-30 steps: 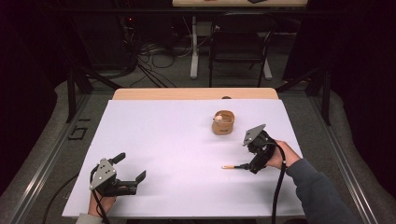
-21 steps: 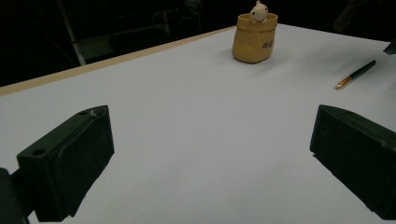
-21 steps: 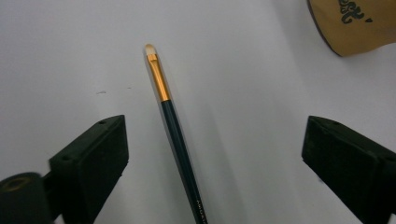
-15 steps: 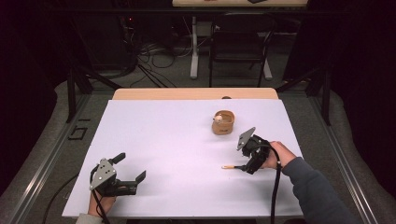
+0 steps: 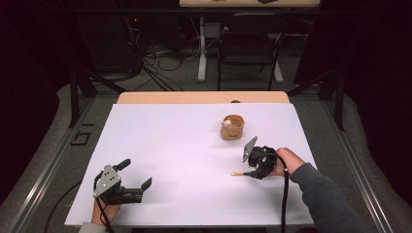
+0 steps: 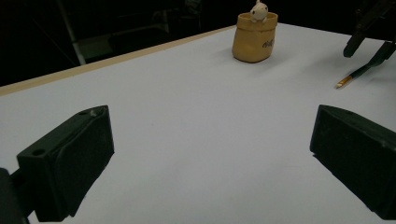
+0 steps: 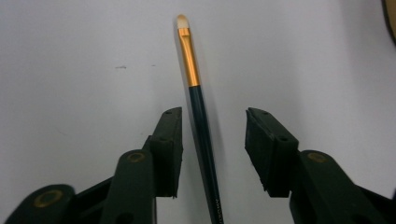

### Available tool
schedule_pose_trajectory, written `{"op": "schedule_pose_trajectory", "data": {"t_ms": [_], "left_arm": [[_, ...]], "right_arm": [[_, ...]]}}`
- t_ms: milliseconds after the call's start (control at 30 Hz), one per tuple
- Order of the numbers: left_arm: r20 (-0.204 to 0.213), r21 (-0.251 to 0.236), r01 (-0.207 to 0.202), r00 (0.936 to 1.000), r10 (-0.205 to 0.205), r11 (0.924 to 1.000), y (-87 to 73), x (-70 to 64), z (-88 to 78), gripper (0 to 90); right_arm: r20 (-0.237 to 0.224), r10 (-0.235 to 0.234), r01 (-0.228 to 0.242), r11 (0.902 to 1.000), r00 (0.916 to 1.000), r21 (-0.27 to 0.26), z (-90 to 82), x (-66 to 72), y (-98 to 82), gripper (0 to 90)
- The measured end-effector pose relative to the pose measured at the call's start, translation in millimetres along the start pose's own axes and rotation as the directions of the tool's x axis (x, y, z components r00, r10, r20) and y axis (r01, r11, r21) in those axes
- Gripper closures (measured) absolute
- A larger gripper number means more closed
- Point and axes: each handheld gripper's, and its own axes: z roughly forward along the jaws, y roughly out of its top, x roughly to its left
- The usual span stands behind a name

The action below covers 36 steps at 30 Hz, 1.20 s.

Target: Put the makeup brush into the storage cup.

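On the white table [image 5: 160, 145], my right gripper [image 7: 212, 140] has just been closing around the paintbrush [image 7: 198, 107], pads not yet touching; off-centre, it could roll away.

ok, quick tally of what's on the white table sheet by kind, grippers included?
Slim dark-handled paintbrush with gold ferrule: 1
Tan sack-shaped holder with a small white figure at its rim: 1
Black two-jaw grippers, left and right: 2
Total: 4

Slim dark-handled paintbrush [image 7: 198, 116], gold ferrule, flat on white tabletop [image 7: 70, 70], prob. unlifted
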Motion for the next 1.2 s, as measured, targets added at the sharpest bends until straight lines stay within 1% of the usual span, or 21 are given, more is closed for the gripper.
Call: {"op": "schedule_pose_trajectory", "data": {"t_ms": [100, 133, 167, 233, 267, 300, 333, 400, 433, 567, 600, 700, 833, 933, 967, 1200], "left_arm": [[0.002, 0.0, 0.002, 1.0, -0.002, 1.0, -0.1, -0.2, 0.2, 0.0], [0.003, 0.0, 0.002, 1.0, -0.002, 1.0, -0.1, -0.2, 0.2, 0.0], [0.001, 0.001, 0.002, 1.0, -0.002, 1.0, -0.1, -0.1, 0.2, 0.0], [0.001, 0.001, 0.002, 1.0, -0.002, 1.0, -0.1, -0.1, 0.2, 0.0], [0.001, 0.001, 0.002, 1.0, -0.002, 1.0, -0.1, -0.1, 0.2, 0.0], [0.001, 0.001, 0.002, 1.0, -0.002, 1.0, -0.1, -0.1, 0.2, 0.0], [0.002, 0.001, 0.002, 1.0, -0.002, 1.0, -0.1, -0.1, 0.2, 0.0], [0.001, 0.0, 0.0, 1.0, 0.0, 1.0, 0.0, 0.0, 0.2, 0.0], [0.0, 0.0, -0.001, 1.0, 0.001, 1.0, 0.0, 0.1, 0.1, 0.0], [0.002, 0.0, 0.002, 1.0, -0.002, 1.0, -0.1, 0.0, 0.3, 0.0], [0.002, 0.001, 0.002, 1.0, -0.002, 1.0, -0.1, -0.1, 0.3, 0.0], [0.002, 0.001, 0.002, 1.0, -0.002, 1.0, -0.1, -0.1, 0.3, 0.0], [0.003, 0.001, 0.0, 1.0, 0.0, 1.0, 0.0, 0.0, 0.5, 0.0], [0.004, 0.003, 0.0, 1.0, 0.0, 1.0, 0.0, 0.1, 0.7, 0.0], [0.004, 0.003, 0.0, 1.0, 0.0, 1.0, 0.0, 0.1, 0.7, 0.0], [0.007, 0.002, 0.0, 1.0, 0.0, 1.0, -0.1, -0.2, 1.1, 0.0]], "right_arm": [[-0.01, -0.022, 0.022, 0.9995, 0.9997, 0.021, 2.8, 1.1, 1.7, 63.0], [-0.016, -0.026, 0.027, 0.999, 0.9995, 0.035, 4.6, 2.0, 2.6, 66.3], [-0.016, -0.026, 0.027, 0.999, 0.9995, 0.035, 4.6, 2.0, 2.6, 66.3], [-0.021, -0.028, 0.029, 0.9986, 0.9994, 0.045, 6.4, 2.5, 3.2, 69.2], [-0.024, -0.04, 0.041, 0.9978, 0.9989, 0.053, 7.6, 2.2, 4.2, 71.9], [-0.024, -0.04, 0.041, 0.9978, 0.9989, 0.053, 7.6, 2.2, 4.2, 71.9], [-0.027, -0.042, 0.043, 0.9972, 0.9988, 0.061, 8.6, 2.5, 5.2, 74.2], [-0.029, -0.035, 0.037, 0.9971, 0.9989, 0.067, 9.1, 2.9, 5.5, 75.2], [-0.03, -0.051, 0.053, 0.9964, 0.9983, 0.067, 9.8, 2.3, 6.0, 75.9], [-0.04, -0.052, 0.055, 0.9948, 0.9978, 0.086, 12.2, 3.0, 8.1, 77.8], [-0.044, -0.064, 0.068, 0.9932, 0.997, 0.094, 13.7, 2.7, 9.0, 79.1], [-0.043, -0.067, 0.072, 0.9921, 0.9968, 0.103, 15.4, 3.2, 9.6, 80.0], [-0.047, -0.084, 0.09, 0.9881, 0.9953, 0.125, 18.0, 3.6, 11.7, 82.2], [-0.047, -0.092, 0.097, 0.9865, 0.9947, 0.132, 19.7, 3.4, 12.4, 82.2], [-0.049, -0.096, 0.102, 0.9847, 0.9942, 0.141, 20.1, 3.1, 13.2, 82.3], [-0.051, -0.101, 0.108, 0.9837, 0.9935, 0.144, 20.0, 3.0, 13.5, 83.1]]}}
